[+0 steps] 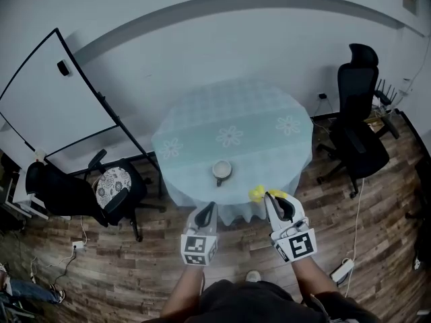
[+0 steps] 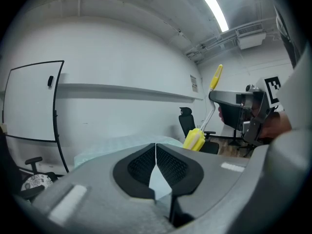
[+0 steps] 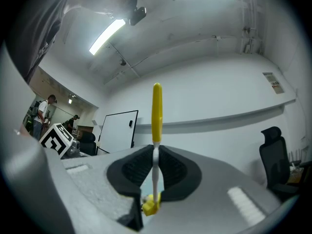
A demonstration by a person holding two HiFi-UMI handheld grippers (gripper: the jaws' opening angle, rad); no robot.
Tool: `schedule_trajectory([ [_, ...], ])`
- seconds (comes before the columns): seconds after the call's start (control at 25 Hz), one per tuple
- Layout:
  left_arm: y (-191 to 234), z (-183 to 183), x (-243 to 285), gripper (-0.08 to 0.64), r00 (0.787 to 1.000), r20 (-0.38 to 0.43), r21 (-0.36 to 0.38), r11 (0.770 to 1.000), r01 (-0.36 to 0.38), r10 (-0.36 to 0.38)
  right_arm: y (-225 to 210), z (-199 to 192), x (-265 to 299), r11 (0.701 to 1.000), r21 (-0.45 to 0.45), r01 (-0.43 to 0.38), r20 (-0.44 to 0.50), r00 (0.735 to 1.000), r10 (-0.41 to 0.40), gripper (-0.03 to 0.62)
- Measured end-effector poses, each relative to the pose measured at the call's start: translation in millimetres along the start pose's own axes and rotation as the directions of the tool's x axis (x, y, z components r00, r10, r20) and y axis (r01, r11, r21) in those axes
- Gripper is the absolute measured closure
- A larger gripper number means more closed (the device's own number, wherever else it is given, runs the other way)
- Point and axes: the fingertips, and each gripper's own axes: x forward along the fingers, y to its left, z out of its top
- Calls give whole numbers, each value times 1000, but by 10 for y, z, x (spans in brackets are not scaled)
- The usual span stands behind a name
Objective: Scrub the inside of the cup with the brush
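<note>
A cushioned chair (image 1: 111, 187) stands at left, just clear of the round table (image 1: 202, 120). The cup (image 1: 221, 171) stands upright near the table's front edge, its contents unclear. Below it, the left gripper (image 1: 206, 214) is closed and empty. The right gripper (image 1: 276, 204) clamps the brush (image 1: 258, 193) by its handle at the rim. A black chair (image 1: 357, 126) stands at right.

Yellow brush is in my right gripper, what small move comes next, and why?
Probably bring the left gripper forward to the pale cup and open it to steady the cup: its jaws are shut on nothing, the cup stands unheld near the front edge of the round cloth-covered table, and the right gripper clamps the yellow brush.
</note>
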Motion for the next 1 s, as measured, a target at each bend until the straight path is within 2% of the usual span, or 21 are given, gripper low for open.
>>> schedule_trajectory([
  [0.36, 262, -69, 296, 552, 999, -21, -13, 999, -35, 35, -141, -104, 380, 999, 10, -32, 6, 999, 32, 554],
  [0.48, 366, -92, 462, 552, 999, -25, 18, 999, -32, 33, -155, -139, 585, 999, -6, -44, 7, 999, 44, 554],
  [0.6, 479, -55, 656, 552, 1000, -8, 44, 999, -13, 14, -154, -176, 809, 999, -6, -47, 6, 999, 47, 554],
  [0.8, 774, 22, 1031, 552, 1000, -1, 33, 999, 22, -22, -234, -230, 1246, 999, -32, -31, 3, 1000, 31, 554],
  [1.0, 1107, -47, 1379, 552, 999, -15, 22, 998, 51, -51, -251, -350, 1662, 998, -51, -21, -13, 1000, 21, 554],
])
